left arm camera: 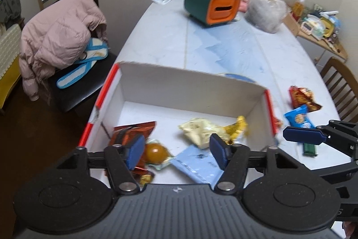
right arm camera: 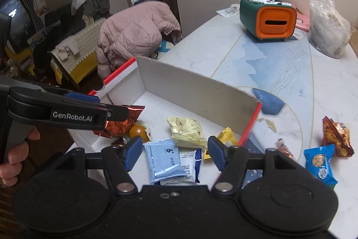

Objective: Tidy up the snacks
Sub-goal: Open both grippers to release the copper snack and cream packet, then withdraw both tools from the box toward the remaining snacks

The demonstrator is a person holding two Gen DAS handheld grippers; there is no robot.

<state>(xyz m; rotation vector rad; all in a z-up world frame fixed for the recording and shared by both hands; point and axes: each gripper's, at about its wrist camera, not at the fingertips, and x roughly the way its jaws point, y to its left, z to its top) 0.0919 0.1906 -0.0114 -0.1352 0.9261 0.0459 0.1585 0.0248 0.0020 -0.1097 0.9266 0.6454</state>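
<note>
Marbled white table [right arm camera: 279, 55] carries a shallow white cardboard box [left arm camera: 190, 84] of light, crinkly snack packets — both grippers' fingers wide and empty — best pinched at a sealed edge.

The left gripper [left arm camera: 176, 152] is matte black plastic with two round discs at 5 and 7 o'clock, a ribbed plate between them, silver pivot screws and blue pads [left arm camera: 135, 152] on the fingers. The right gripper [right arm camera: 174, 155] is built alike. In the right wrist view, white "GenRobot.AI" lettering marks the left one's black side at 9 o'clock, with bare skin of a hand [right arm camera: 15, 155] below.
</note>
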